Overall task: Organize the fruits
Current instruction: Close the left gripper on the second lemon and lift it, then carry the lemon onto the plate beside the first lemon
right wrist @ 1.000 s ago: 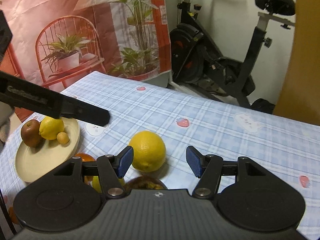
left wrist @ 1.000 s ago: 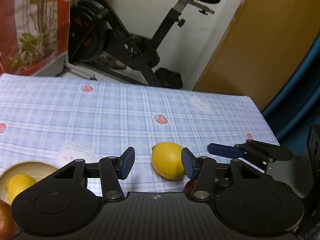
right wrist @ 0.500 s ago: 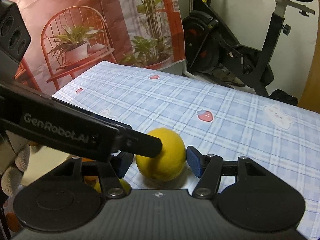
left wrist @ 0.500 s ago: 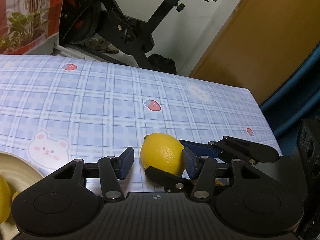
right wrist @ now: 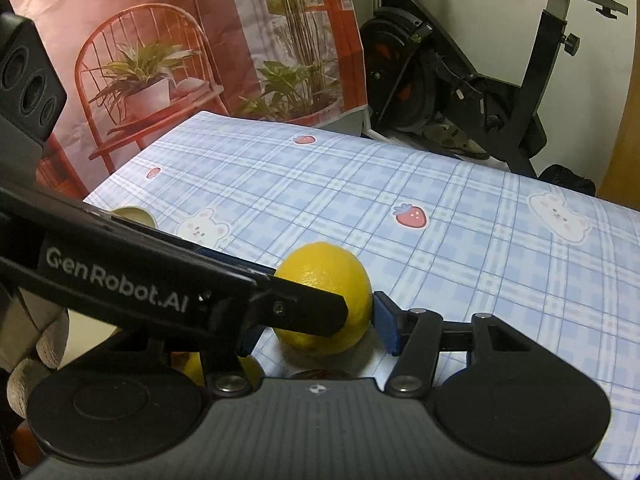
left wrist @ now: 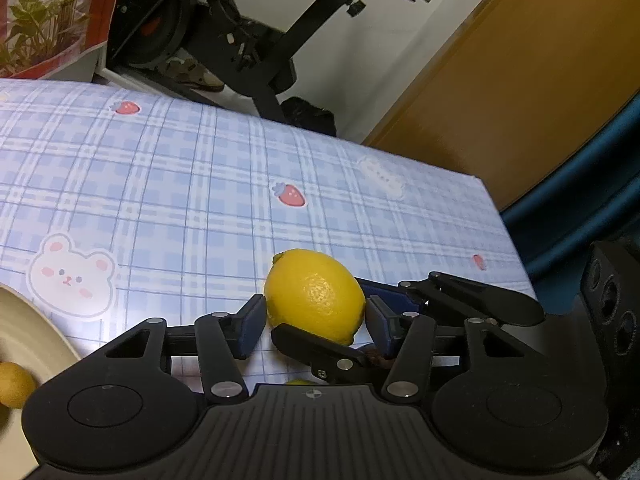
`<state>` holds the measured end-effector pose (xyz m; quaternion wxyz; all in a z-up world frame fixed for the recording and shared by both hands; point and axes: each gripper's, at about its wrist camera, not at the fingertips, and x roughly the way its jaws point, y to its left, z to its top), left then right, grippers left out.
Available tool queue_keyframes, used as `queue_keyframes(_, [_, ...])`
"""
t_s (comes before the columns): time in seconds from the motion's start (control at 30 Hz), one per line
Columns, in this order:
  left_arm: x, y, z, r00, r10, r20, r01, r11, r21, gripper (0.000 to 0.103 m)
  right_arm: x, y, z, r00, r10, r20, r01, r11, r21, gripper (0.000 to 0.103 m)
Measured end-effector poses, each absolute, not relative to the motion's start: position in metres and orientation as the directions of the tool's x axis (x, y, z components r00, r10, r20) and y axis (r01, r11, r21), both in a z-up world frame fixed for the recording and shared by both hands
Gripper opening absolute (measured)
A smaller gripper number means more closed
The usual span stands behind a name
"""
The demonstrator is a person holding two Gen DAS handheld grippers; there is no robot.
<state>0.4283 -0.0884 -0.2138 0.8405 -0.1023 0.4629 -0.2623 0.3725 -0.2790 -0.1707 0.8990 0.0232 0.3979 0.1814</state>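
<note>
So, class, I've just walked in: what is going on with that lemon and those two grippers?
A person holds two black two-finger grippers, sorting fruit on a blue plaid tablecloth. Both close in on one large yellow lemon resting on the cloth. The left gripper brackets it with its blue pads; the right gripper also straddles it, pads near or touching. Nothing is lifted yet. A beige plate holding a small yellow fruit sits left.

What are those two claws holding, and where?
Nothing: the lemon lies on the tablecloth, straddled by the open left gripper and open right gripper.
</note>
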Motion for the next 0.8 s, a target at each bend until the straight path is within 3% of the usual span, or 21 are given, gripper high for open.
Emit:
queue_keyframes(0.43, [0.378, -0.051, -0.144, 0.515, -0.515, -0.686, 0.384, 0.853, -0.352, 0.054, 0.345, -0.237, -0.117, 0.666, 0.384, -0.64, -0.369, 0.915, 0.165, 0.058])
queue_keyframes(0.8, [0.335, 0.003, -0.121, 0.546, -0.479, -0.687, 0.34, 0.877, -0.341, 0.054, 0.315, -0.17, -0.096, 0.653, 0.444, -0.614, -0.448, 0.88, 0.16, 0.058])
